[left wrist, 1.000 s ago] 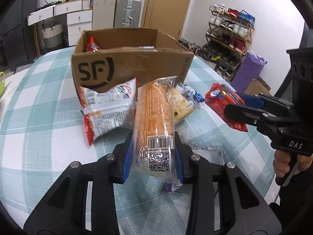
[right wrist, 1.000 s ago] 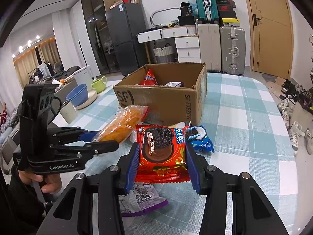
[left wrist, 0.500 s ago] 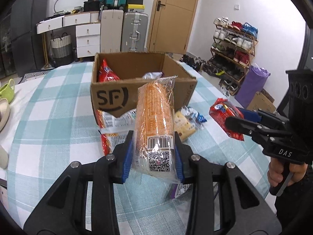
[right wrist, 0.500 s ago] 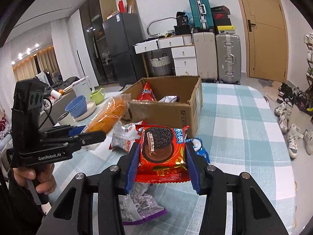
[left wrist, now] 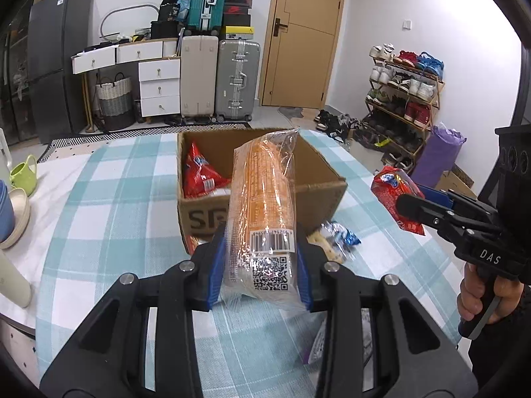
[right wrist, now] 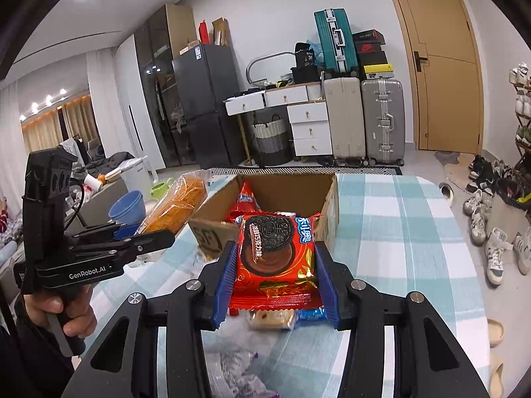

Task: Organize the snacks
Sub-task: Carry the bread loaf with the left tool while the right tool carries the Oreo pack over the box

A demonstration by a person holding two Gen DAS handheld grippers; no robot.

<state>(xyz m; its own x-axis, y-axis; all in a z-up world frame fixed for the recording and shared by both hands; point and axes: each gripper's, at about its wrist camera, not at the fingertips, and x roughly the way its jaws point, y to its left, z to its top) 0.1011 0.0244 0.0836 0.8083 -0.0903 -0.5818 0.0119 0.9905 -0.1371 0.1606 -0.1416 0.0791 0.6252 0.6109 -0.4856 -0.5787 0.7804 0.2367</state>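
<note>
We take the cardboard box (left wrist: 259, 179) as our landmark; it stands open-topped on the checked surface (left wrist: 109, 199), and everything else is placed against it.

Inside the box we already see a red snack bag (left wrist: 199, 175) leaning at its left wall, with at least one more packet beside it — so part of the sorting looks done.

Two items are in the air, just in front of the box and about level with its rim. Our left claw (left wrist: 260, 265) is closed on a long orange packet (left wrist: 262, 205) in clear wrap, gripped near its barcode end, the far end pointing over the box's opening. Our right claw (right wrist: 275, 275) is closed on a red cookie pack (right wrist: 275, 252), held flat-faced toward the camera with the box's open top directly behind it. Neither has been let go yet; we judge both are about to be dropped in.

What is left lies on the surface in front of the box: a small blue-and-white wrapped snack (left wrist: 335, 235) with a pale cracker packet (right wrist: 272, 318) next to it, and nearer us a crumpled purple-edged wrapper (right wrist: 232, 364). Something red and white also peeks out at the box's front foot, though we cannot tell what it is.

By our reckoning we are past halfway — two packs to release, then a few small ones.
</note>
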